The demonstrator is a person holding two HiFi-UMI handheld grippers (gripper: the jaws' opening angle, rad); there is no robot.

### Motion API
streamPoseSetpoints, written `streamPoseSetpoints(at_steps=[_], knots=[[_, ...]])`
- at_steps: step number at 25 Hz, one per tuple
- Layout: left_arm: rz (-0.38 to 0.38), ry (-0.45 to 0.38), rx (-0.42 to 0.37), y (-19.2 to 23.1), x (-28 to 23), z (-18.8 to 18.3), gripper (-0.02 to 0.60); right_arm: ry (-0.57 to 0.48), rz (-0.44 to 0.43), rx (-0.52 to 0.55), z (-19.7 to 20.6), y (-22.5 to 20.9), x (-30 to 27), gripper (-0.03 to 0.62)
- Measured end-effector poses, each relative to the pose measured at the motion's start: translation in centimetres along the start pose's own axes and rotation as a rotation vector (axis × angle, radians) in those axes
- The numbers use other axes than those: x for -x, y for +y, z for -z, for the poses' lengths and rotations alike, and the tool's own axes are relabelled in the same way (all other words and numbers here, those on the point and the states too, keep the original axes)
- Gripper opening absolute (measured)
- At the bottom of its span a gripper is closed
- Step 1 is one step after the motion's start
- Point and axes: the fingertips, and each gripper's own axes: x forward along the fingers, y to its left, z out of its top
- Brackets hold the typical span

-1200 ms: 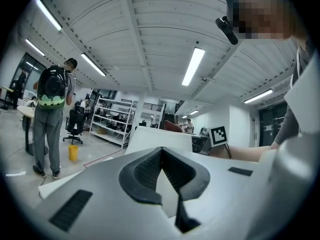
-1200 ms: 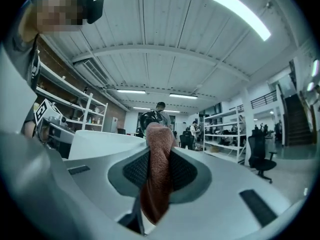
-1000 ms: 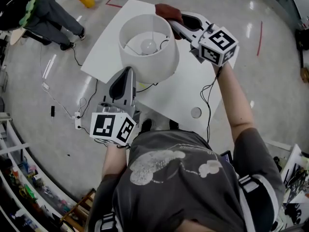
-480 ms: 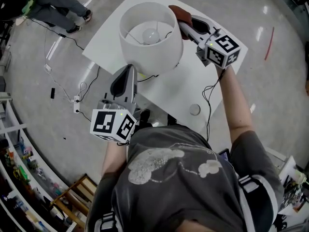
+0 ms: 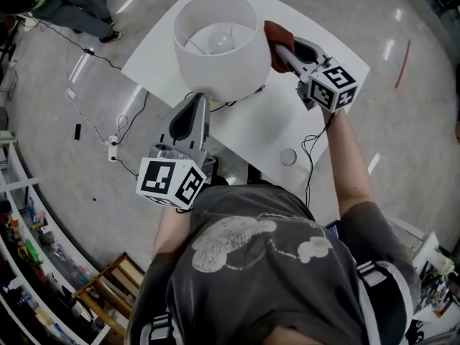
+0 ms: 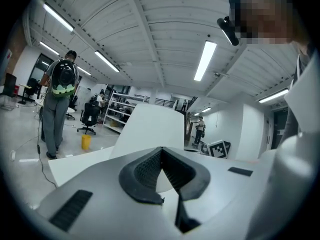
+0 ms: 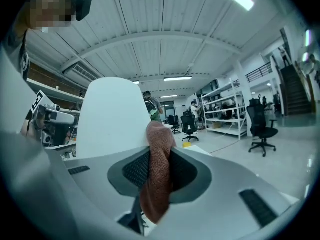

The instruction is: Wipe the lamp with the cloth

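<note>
Head view: lamp (image 5: 215, 49) stands upright near the table's (image 5: 266, 131) far left corner, axis vertical, shade open upward, bulb (image 5: 221, 42) inside. Right gripper (image 5: 279, 49) is clamped on the cloth (image 5: 275, 36), which is probably touching the shade's right side. Left gripper (image 5: 197, 100) has its jaws together, empty, below the shade.

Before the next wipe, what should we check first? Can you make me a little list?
1. Cloth held in the right claw: ok, pinched between shut jaws.
2. Cloth touching the lamp: looks ok, it lies against the outer side.
3. Left claw steadying the lamp: cannot tell. It is shut and empty, close to the lower rim.
4. Lamp upright on the table: ok.
5. Lamp standing well back from the table edge: cannot tell, its foot is hidden from above.
</note>
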Motion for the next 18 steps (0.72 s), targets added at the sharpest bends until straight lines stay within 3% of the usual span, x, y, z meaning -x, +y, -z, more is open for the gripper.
streamPoseSetpoints(at_steps=[5, 11, 14, 18], knots=[[0.045, -0.069, -0.048, -0.1, 0.3, -2.7, 0.008, -0.129, 0.022, 0.048, -6.6, 1.9, 2.7, 0.091], [0.113, -0.078, -0.04, 0.3, 0.2, -4.4, 0.008, -0.264, 0.004, 0.143, -14.9, 8.1, 4.4, 0.091], [0.161, -0.069, -0.033, 0.6, 0.1, -4.4, 0.008, -0.247, 0.044, 0.16, -14.3, 9.7, 4.7, 0.091], [0.222, -0.039, -0.024, 1.0, 0.5, -4.0, 0.008, -0.21, 0.082, 0.119, -10.2, 11.2, 5.3, 0.091]])
